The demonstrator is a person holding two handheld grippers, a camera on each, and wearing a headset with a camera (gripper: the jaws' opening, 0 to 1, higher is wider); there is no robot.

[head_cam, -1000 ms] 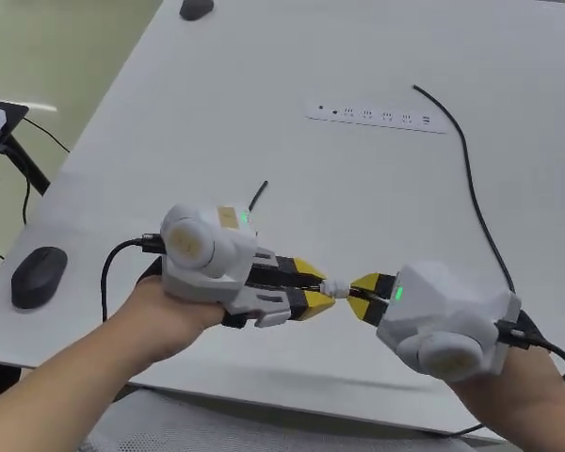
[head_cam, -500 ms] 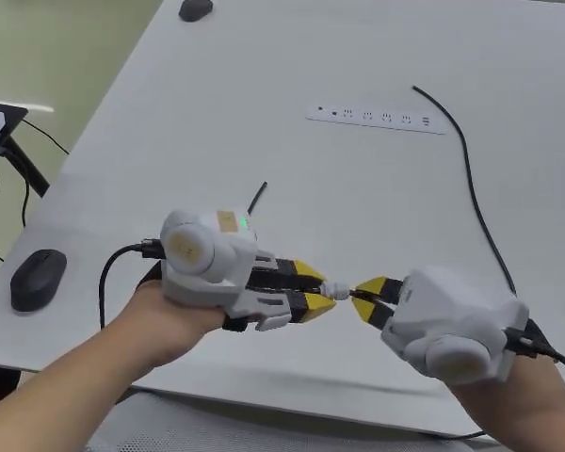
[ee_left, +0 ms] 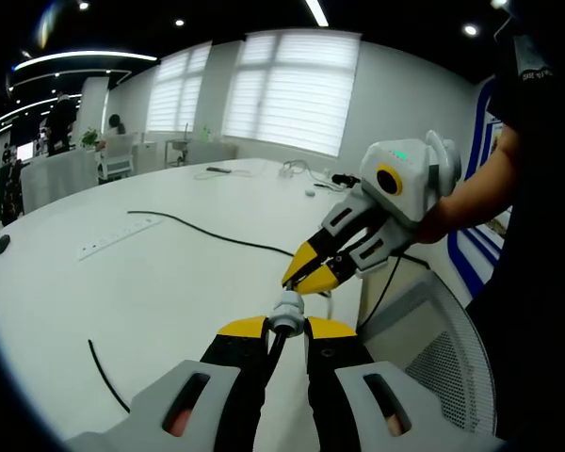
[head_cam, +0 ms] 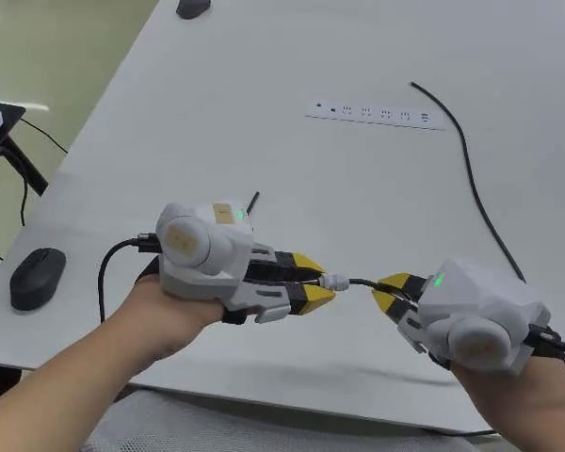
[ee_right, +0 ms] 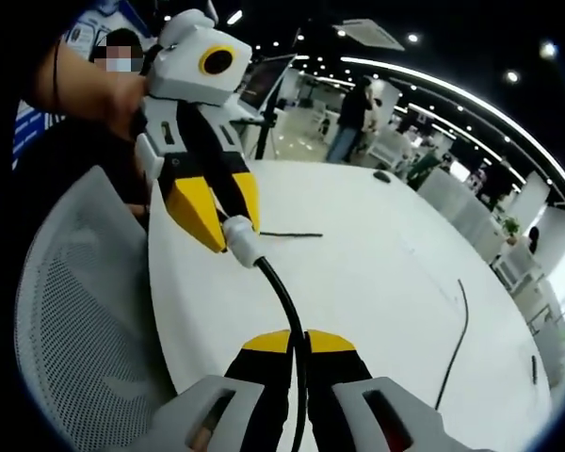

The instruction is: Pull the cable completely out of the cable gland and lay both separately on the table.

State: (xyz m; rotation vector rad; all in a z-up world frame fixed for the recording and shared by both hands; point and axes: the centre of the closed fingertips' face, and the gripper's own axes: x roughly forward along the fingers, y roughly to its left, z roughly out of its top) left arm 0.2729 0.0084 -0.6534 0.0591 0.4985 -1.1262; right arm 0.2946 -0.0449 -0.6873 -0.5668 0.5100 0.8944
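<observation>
Hovering above the near edge of the table [head_cam: 264, 113], held the white cable gland [head_cam: 336, 281] in the shut jaws of the left gripper [head_cam: 320, 286] and the black cable [head_cam: 363, 282], one end inside the gland, pinched in the closed right gripper [head_cam: 388, 288]; likely risked the thin cable slipping free, or the gland dropping off the edge.

It was an office: a long white table [head_cam: 217, 104] carried a power strip [head_cam: 375, 114] at twelve o'clock and a mouse [head_cam: 37, 278] at nine, with blinded windows [ee_left: 292, 89] beyond.
</observation>
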